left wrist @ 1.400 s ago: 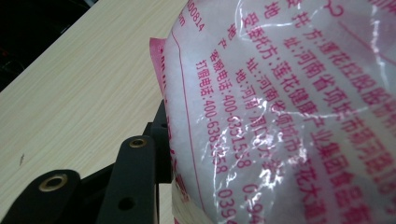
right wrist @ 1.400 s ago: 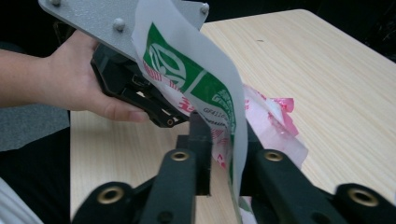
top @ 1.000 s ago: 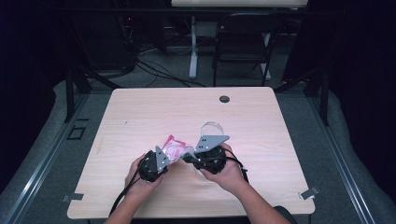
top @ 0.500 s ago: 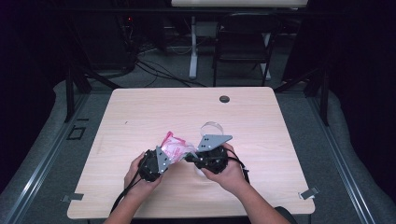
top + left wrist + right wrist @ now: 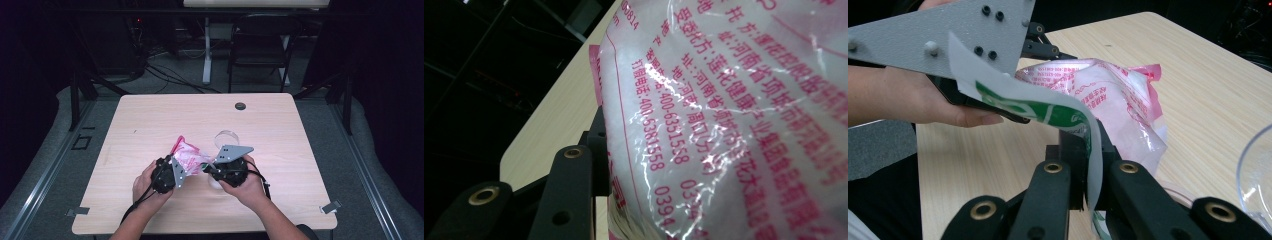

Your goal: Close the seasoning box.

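- A pink-and-white plastic bag point(image 5: 189, 156) is held up between the two grippers, just above the near middle of the table point(image 5: 150, 120).
- The left gripper point(image 5: 167, 175) is closed on the near-left part of the bag; in the left gripper view the printed film point(image 5: 734, 125) is pressed right against the black jaw, though the second jaw is hidden behind the bag.
- The right gripper point(image 5: 220, 169) is closed on a white strip with green print point(image 5: 1048, 112), which curls up from between its jaws; the strip is judged to be a torn or peeled edge of the bag's top.
- The bag's long axis is seen to run from near right to far left, with its pink sealed end point(image 5: 178, 143) pointed to the far left and its other end turned toward the right gripper.
- A clear round bowl point(image 5: 227, 137) is set on the table just beyond the right gripper, apart from the bag.
- The opening of the bag is judged to be under way: a grip on both sides is made, and the strip is partly pulled away.
- Whether the mouth is fully open cannot be told; emptying the contents, probably into the bowl, is judged to be left.
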The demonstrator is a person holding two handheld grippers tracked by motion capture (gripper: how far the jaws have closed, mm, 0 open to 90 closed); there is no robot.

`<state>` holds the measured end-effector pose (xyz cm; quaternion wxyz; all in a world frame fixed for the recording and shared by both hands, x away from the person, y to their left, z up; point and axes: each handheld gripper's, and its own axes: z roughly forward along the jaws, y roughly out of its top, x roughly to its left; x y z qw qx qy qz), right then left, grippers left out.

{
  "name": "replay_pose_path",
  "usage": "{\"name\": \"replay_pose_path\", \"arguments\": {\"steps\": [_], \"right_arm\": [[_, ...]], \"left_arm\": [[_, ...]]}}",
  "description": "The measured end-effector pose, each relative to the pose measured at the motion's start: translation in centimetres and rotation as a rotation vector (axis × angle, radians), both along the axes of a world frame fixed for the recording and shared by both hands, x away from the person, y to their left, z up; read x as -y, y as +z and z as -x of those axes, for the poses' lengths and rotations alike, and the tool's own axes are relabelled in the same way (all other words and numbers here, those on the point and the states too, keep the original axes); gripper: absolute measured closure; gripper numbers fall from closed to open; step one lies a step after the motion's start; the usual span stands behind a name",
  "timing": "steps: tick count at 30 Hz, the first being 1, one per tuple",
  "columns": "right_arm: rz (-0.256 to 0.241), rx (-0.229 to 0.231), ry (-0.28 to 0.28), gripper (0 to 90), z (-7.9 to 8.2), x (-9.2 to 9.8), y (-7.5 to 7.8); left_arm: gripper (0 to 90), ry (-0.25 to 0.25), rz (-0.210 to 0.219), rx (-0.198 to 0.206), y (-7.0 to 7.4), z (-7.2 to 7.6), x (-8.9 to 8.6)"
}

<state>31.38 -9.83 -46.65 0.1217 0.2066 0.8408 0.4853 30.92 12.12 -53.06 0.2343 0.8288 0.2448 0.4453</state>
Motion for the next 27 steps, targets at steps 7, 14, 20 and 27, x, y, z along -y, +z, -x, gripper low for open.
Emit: {"name": "replay_pose_path", "arguments": {"steps": [7,14,20,27], "right_arm": [[-0.006,-0.015,-0.012,89.3,-0.1,0.5,-0.1],[-0.045,-0.057,-0.026,89.2,-0.5,1.4,-0.3],[-0.055,-0.067,-0.054,89.2,-0.6,2.1,-0.4],[-0.062,-0.062,-0.066,89.3,-0.6,2.3,-0.4]], "left_arm": [[61.4,-0.005,-0.038,0.027,0.1,0.1,0.4],[61.7,-0.020,-0.080,0.056,0.3,0.0,1.2],[61.8,-0.034,-0.146,0.061,0.8,-0.3,1.8],[61.9,-0.059,-0.212,0.077,1.5,-0.7,1.9]]}}
